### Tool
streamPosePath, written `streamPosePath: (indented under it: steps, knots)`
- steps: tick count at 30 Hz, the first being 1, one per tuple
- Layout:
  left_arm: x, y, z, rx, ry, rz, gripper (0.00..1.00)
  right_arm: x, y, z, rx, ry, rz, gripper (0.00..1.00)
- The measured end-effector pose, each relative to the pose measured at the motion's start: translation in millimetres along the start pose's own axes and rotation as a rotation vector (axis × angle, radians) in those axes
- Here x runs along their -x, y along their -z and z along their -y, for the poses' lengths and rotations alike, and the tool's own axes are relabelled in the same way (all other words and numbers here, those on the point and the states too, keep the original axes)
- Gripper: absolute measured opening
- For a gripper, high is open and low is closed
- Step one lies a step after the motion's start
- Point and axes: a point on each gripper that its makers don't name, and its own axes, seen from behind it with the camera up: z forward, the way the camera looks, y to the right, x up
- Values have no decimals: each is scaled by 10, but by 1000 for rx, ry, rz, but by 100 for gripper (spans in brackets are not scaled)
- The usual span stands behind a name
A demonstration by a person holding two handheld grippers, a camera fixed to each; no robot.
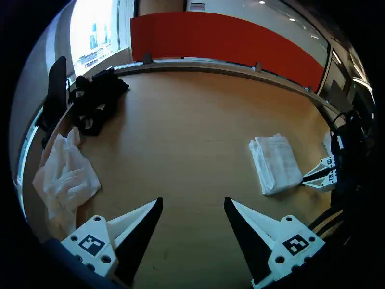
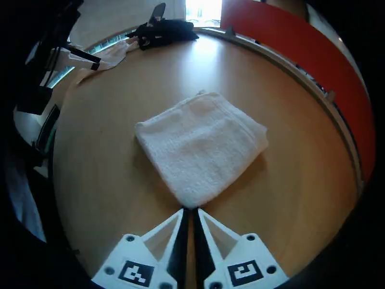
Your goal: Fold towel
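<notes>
The folded towel (image 2: pixel 202 144) lies on the table (image 2: pixel 293 192) at twelve o'clock off my right claw (image 2: pixel 191 210), which is nearly closed and empty, left claw (image 1: pixel 192 200) gaping and empty; soft, light, floppy, I'd judge, so pinch a corner's layers.

I look over a pale wooden tabletop (image 1: pixel 192 120) with a curved far edge. A long red partition (image 1: pixel 216 38) stands upright behind that edge and runs along it. At the tabletop's far left corner lies a heap of black items (image 1: pixel 98 98), too dark for me to tell what they are. Just nearer to me, a crumpled white cloth (image 1: pixel 67 178) sprawls at the left rim, part of it hanging over the side. A black chair back (image 1: pixel 57 86) rises beyond the rim beside the black heap. Past it, a bright window (image 1: pixel 94 33) shows buildings outside. Small ceiling lights (image 1: pixel 291 19) glow above the partition.
</notes>
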Motion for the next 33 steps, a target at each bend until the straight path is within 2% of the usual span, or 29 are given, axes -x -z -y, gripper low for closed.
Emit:
streamPosePath:
  steps: [6,14,26,33]
  knots:
    - [8,-9,-7,3,-1,2,94,-19,13,-11,0,-12,-11,18]
    - [27,-31,-15,7,-5,2,94,-155,93,-86,21,1,-35,18]
    - [4,-32,-51,20,-1,-15,94,-562,346,-221,43,41,-93,17]
    - [-64,-19,-71,28,-5,-33,94,-942,556,-369,68,76,-138,17]
